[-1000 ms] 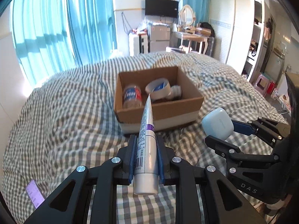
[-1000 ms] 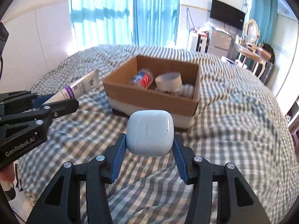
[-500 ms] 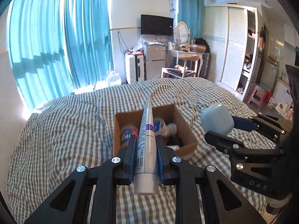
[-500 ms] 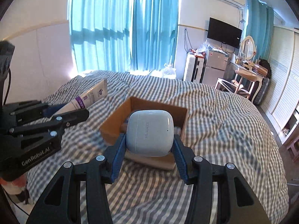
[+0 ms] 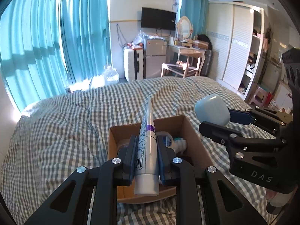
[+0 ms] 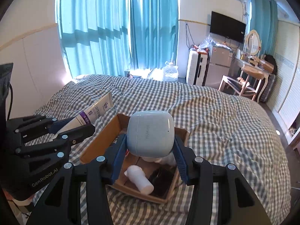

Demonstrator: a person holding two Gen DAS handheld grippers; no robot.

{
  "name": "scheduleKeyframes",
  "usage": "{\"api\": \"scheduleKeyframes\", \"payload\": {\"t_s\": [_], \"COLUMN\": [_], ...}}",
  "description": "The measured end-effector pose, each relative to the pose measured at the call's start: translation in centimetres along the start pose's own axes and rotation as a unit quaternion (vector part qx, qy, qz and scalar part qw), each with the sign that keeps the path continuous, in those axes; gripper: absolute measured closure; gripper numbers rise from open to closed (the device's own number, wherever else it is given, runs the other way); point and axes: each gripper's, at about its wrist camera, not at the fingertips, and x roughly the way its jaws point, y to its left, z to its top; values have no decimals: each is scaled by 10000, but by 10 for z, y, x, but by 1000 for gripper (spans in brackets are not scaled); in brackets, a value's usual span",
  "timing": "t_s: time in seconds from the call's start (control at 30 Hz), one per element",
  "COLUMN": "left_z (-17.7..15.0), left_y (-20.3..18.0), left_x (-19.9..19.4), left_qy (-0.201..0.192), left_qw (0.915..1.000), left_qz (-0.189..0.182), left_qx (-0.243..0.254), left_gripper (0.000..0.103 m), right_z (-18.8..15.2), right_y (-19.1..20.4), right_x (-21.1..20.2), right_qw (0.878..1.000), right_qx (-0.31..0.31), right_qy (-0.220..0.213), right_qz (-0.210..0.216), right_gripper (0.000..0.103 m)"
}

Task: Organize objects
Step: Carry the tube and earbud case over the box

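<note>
Right wrist: box [image 6: 97,146] w/ white bottle [image 6: 139,181]

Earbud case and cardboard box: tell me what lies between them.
Nothing. In the right wrist view the earbud case, clamped in the right gripper, hangs over the open cardboard box, with only air down to the white bottle inside.

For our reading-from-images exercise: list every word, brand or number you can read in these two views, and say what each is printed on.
"HUAWEI": earbud case, held in the right tool.
"GenRobot.AI": left tool's body.
"DAS": right tool's body.
"560": end of the number beside the barcode on the tube, held in the left tool.
Tube's Chinese print and small text: too small to read.
Label inside the box: unreadable.
</note>
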Motion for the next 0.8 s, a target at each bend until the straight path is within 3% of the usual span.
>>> {"api": "scheduleKeyframes", "payload": {"t_s": [0.23,0.5,0.8], "left_z": [-12,-37,-52], "left_y": [9,11,10], "left_x": [63,110,143], "left_qy": [595,992,1280], "left_qw": [9980,9947,9909], "left_qz": [-68,-203,-300], "left_qx": [-191,-191,-283], "left_gripper": [83,83,83], "right_z": [-8,-40,-57], "right_y": [-7,-6,-8], "right_x": [63,125,149], "right_qw": [9986,9932,9893], "right_qx": [20,-187,-209], "right_qy": [512,1110,1363], "right_qz": [152,285,471], "right_gripper": [54,54,54]}}
